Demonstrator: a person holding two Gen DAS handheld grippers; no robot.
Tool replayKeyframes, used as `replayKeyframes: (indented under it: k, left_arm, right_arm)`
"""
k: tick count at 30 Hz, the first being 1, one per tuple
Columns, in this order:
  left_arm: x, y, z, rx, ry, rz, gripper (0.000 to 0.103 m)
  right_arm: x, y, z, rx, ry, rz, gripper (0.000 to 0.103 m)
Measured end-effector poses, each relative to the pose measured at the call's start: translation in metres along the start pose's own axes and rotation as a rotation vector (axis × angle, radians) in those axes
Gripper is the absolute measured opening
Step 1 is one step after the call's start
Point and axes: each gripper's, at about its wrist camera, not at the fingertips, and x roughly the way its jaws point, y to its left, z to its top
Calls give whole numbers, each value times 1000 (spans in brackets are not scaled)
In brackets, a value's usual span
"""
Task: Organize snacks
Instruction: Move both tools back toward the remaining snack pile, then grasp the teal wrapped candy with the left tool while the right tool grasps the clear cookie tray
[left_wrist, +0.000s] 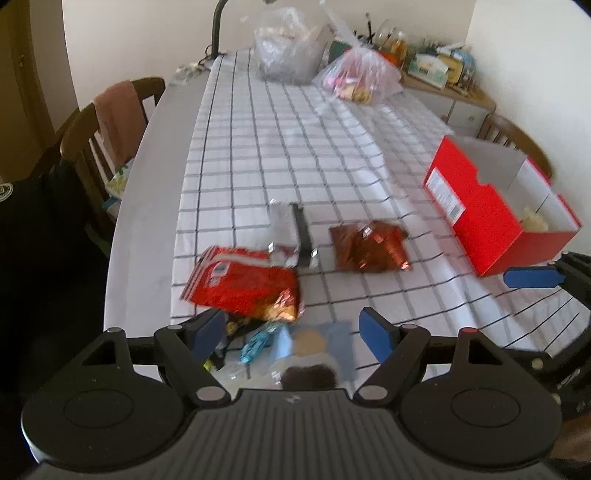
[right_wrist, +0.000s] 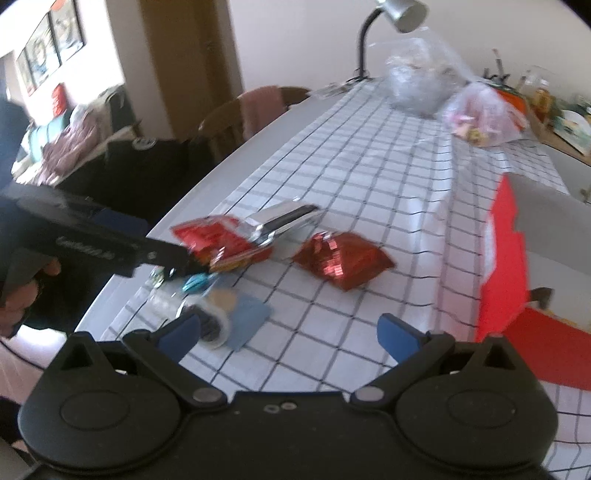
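Snacks lie on a checked tablecloth (left_wrist: 258, 155). A red chip bag (left_wrist: 243, 286) lies near the front left, a silver packet (left_wrist: 291, 236) behind it, a dark red foil bag (left_wrist: 369, 245) to the right. A clear cookie pack on blue card (left_wrist: 314, 350) and small candies (left_wrist: 255, 343) lie between the fingers of my open left gripper (left_wrist: 295, 332). A red box (left_wrist: 491, 210) stands open at the right with something pale inside. My right gripper (right_wrist: 288, 332) is open and empty above the cloth, left of the red box (right_wrist: 506, 269); its blue fingertip (left_wrist: 532, 277) shows in the left view.
Two clear plastic bags of goods (left_wrist: 291, 48) (left_wrist: 360, 79) sit at the table's far end beside a lamp (right_wrist: 402, 14). Wooden chairs (left_wrist: 110, 122) stand on the left side, one (left_wrist: 517, 136) behind the box. A cluttered sideboard (left_wrist: 443, 74) is beyond.
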Motion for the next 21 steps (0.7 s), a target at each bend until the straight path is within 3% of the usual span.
replayKeyframes:
  k: [12, 21]
  left_arm:
    - [32, 20, -14, 23, 71, 6, 79]
    - [39, 20, -15, 69, 98, -40, 53]
  right_arm:
    - [60, 71, -13, -244, 87, 58, 96]
    - [87, 88, -7, -318, 103, 90, 83]
